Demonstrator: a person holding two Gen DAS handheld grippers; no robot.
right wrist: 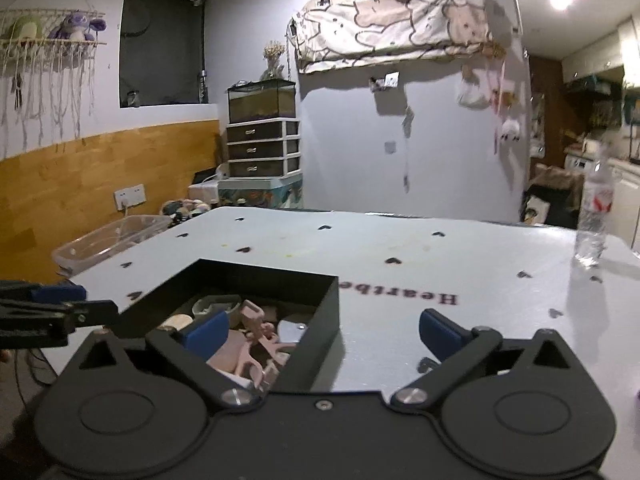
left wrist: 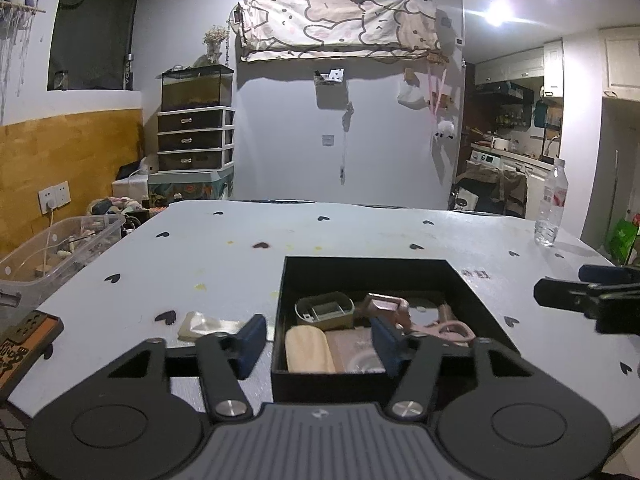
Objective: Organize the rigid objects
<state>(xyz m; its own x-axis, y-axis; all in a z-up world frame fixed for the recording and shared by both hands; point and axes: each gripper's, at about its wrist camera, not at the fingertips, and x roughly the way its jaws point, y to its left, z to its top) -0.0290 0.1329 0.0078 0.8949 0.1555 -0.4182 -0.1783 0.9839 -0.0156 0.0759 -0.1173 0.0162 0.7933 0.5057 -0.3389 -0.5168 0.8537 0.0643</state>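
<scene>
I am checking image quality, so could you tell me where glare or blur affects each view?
Left wrist view: two ceiling lights flare with streaks at upper right. Right wrist view: the water bottle is smeared by blur, and the straight walls bow from fisheye distortion.

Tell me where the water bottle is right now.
The water bottle stands upright at the table's far right corner in both wrist views, well beyond the black box and apart from everything else on the table.

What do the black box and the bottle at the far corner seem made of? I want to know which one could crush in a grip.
The black box looks like stiff matte card or board: straight thin walls, no shine, though plastic is possible. The bottle looks like thin clear plastic: see-through, ribbed, with a printed label. It seems likelier to crush.
</scene>
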